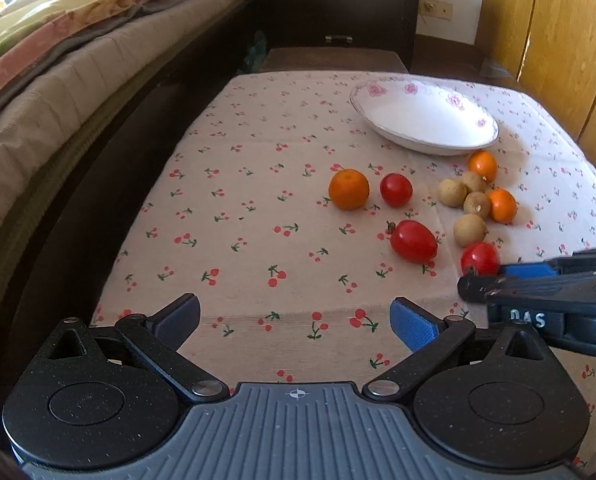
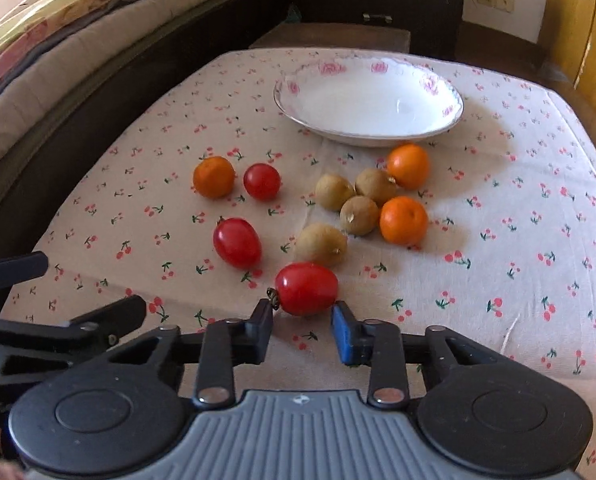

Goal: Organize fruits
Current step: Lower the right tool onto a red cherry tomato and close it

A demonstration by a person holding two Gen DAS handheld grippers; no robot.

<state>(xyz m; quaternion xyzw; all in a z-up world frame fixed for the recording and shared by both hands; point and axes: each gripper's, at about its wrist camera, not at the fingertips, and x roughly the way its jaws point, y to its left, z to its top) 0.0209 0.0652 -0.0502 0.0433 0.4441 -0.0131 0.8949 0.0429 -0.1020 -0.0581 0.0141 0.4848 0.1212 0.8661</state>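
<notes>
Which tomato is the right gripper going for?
From the floral bowl, come down past the fruit cluster to the near edge. The nearest tomato lies just ahead of the right gripper, between its open jaws; only it shows a dried stem cap.

Nearest tomato (image 1: pixel 480 258) partly behind right hand-held gripper (image 1: pixel 474 286)

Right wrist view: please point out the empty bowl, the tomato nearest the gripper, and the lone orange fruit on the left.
bowl (image 2: pixel 452 98), right wrist view, on its right inner rim.
nearest tomato (image 2: pixel 307 289), right wrist view, middle of its skin.
left orange fruit (image 2: pixel 213 177), right wrist view, centre of its peel.
</notes>
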